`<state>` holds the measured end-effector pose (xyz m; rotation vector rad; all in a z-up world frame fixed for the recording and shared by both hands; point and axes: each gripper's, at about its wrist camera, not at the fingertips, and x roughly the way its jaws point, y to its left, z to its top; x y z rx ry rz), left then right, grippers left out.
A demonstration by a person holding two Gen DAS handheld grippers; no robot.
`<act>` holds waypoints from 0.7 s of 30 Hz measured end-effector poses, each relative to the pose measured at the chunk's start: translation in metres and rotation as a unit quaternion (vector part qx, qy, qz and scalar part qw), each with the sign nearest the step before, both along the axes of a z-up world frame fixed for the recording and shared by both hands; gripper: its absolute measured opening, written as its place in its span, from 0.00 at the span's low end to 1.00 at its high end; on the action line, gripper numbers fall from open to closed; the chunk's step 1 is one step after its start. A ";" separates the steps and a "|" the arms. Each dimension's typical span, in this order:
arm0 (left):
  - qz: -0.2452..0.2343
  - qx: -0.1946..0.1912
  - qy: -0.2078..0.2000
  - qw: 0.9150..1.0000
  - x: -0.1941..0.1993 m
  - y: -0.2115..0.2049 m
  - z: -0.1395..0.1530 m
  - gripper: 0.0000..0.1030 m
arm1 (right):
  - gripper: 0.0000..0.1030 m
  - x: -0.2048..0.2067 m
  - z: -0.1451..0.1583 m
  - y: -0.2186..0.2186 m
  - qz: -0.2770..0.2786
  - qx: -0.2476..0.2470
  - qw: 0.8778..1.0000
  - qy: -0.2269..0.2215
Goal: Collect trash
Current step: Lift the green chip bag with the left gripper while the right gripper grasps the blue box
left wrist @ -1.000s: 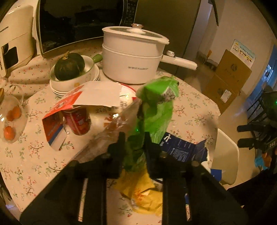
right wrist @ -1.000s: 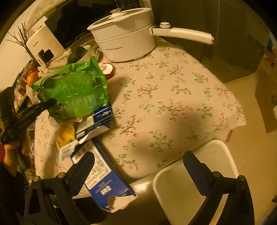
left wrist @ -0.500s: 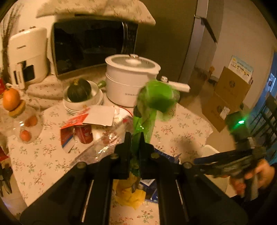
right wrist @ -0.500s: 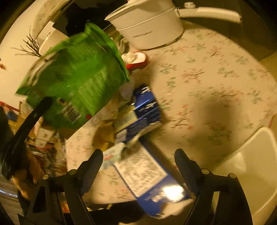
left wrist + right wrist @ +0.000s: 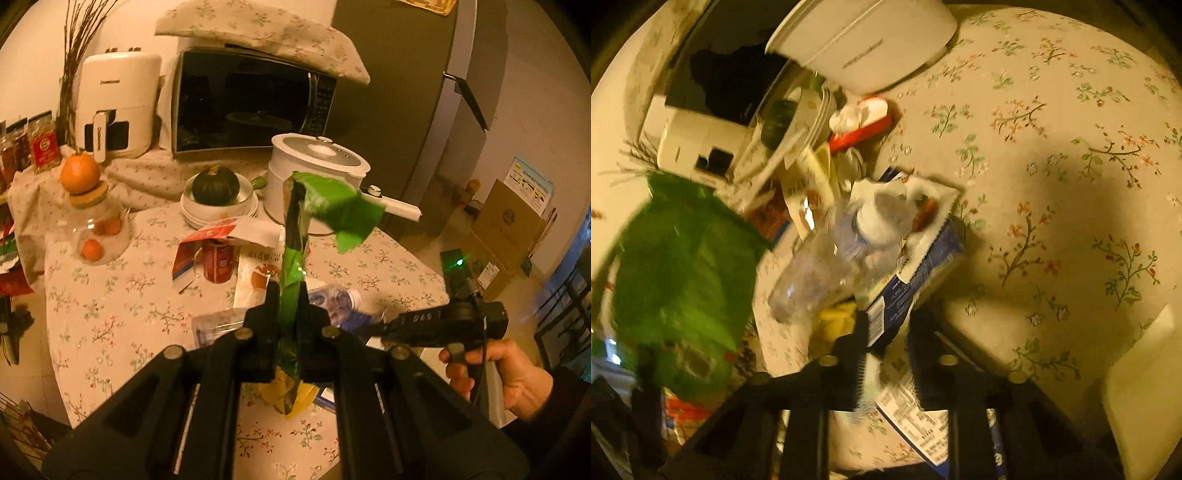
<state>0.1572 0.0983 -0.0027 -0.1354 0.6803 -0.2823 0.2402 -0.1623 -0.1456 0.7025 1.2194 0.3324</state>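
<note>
Floral cloth covers the round table (image 5: 110,325), which stands before a microwave (image 5: 251,107) and a white air fryer (image 5: 114,107) at its far edge. A white electric pot (image 5: 314,177) sits near the back of the table, with a bowl (image 5: 218,208) holding a dark green squash (image 5: 216,186) just beside it on the left. Toward the left edge a glass jar (image 5: 92,236) holds small oranges.

Closer to the near edge, the left gripper (image 5: 287,295) is closed narrowly on a green bag (image 5: 332,206), pinching its lower part so the bag stands up above the table and flops over at the top. Under it lie a yellow wrapper (image 5: 288,395) and a clear plastic bottle (image 5: 332,299). A red can (image 5: 218,260) stands behind them, partly under a red and white paper carton (image 5: 221,232).

From the right wrist view, the right gripper (image 5: 886,339) sits at the near edge with its fingers (image 5: 858,332) close either side of a blue box (image 5: 912,280); blur hides whether they press it. The bottle (image 5: 827,262) lies across the box.
</note>
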 end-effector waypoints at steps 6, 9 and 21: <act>0.007 -0.006 0.007 1.000 -0.001 0.003 -0.003 0.04 | 0.07 0.000 0.033 -0.023 -0.041 0.020 0.998 -0.048; 0.008 -0.004 0.009 1.000 -0.001 0.002 -0.006 0.04 | 0.06 -0.003 0.051 -0.039 -0.066 -0.004 0.995 -0.075; 0.001 0.010 0.000 1.000 -0.002 -0.011 -0.006 0.03 | 0.06 -0.023 0.104 -0.080 -0.108 -0.089 0.977 -0.161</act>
